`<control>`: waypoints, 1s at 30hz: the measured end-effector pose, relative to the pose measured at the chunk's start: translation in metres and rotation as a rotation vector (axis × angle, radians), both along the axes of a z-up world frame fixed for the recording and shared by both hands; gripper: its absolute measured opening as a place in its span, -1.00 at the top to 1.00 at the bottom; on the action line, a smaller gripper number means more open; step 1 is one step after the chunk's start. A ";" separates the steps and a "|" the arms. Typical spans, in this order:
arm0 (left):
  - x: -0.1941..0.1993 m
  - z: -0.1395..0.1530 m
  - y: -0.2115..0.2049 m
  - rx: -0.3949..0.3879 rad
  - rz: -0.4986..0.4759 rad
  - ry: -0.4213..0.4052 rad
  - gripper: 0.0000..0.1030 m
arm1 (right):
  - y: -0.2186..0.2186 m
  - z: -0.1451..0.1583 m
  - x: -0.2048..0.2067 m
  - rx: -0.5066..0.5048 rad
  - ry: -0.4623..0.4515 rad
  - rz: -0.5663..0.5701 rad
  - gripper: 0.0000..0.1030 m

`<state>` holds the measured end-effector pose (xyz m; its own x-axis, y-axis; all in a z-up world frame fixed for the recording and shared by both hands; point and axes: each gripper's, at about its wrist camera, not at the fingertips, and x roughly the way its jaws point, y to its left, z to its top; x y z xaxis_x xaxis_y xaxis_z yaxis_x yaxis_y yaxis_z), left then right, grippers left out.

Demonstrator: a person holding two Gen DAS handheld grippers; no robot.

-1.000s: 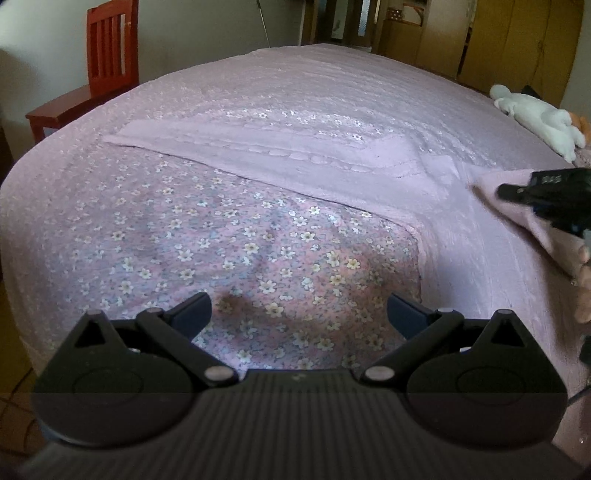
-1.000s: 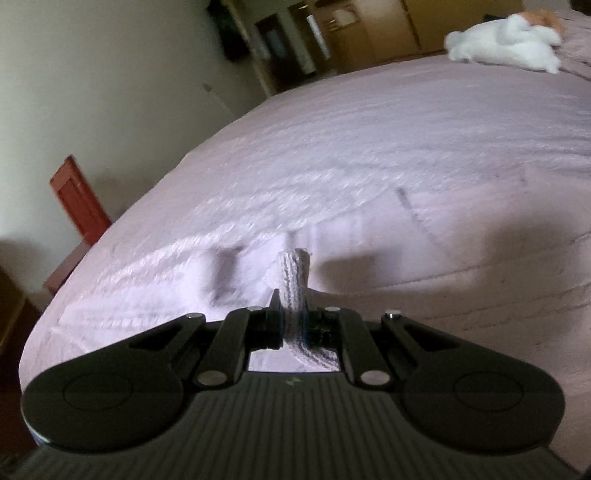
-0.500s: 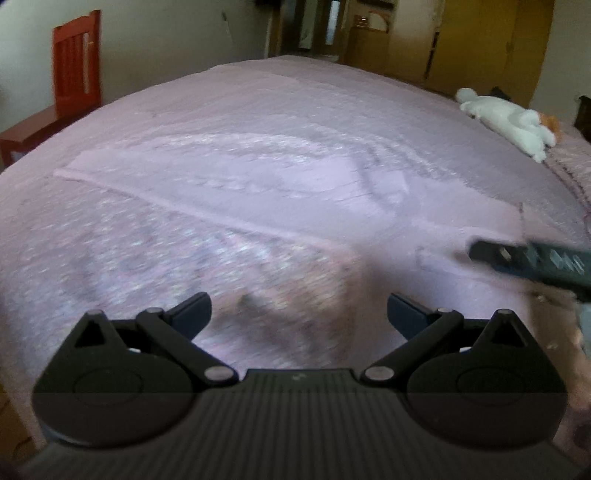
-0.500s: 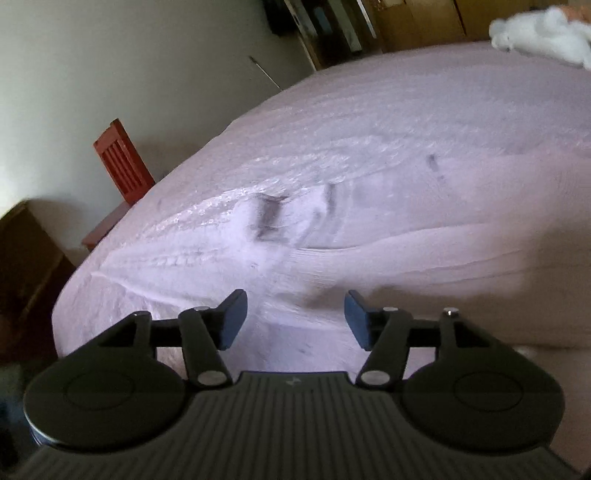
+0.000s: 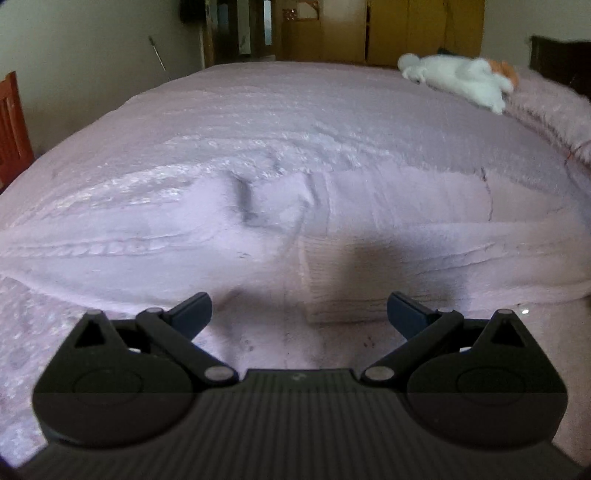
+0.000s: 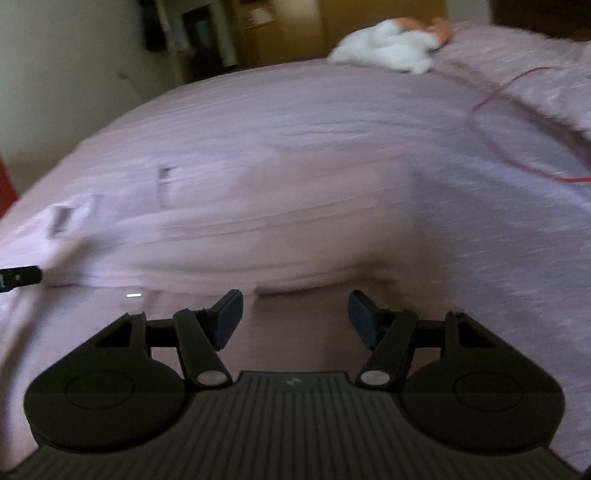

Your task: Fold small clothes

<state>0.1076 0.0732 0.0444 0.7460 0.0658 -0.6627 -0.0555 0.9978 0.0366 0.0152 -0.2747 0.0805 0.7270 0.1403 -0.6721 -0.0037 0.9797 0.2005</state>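
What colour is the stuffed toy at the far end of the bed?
White with an orange patch; the stuffed toy shows best in the left wrist view.

A pale pink garment (image 5: 424,254) with fine ribbing lies on a lilac-pink bedspread (image 5: 295,122) whose raised texture glints silvery white in bands, while a small floral print shows faintly on the cover's near left corner (image 5: 33,332). A white soft toy (image 5: 458,79) with an orange patch sits at the far edge, a red chair (image 5: 11,122) stands at left, a thin red cord (image 6: 517,162) loops across the bedspread, and yellow-brown cupboards (image 5: 406,29) line the back wall
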 end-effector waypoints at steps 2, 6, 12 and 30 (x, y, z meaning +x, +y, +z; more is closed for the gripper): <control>0.008 -0.012 -0.005 0.044 0.038 0.032 -1.00 | -0.015 -0.005 -0.004 0.014 0.009 -0.001 -0.37; 0.002 -0.016 -0.008 0.069 0.032 0.015 -1.00 | -0.025 -0.007 -0.013 0.021 0.006 0.017 -0.37; -0.019 -0.005 0.008 0.046 0.056 0.026 -1.00 | -0.012 0.000 -0.017 0.068 0.025 0.025 -0.40; -0.110 0.034 0.103 -0.036 0.249 0.036 -1.00 | 0.076 0.028 -0.066 0.128 -0.033 0.158 -0.72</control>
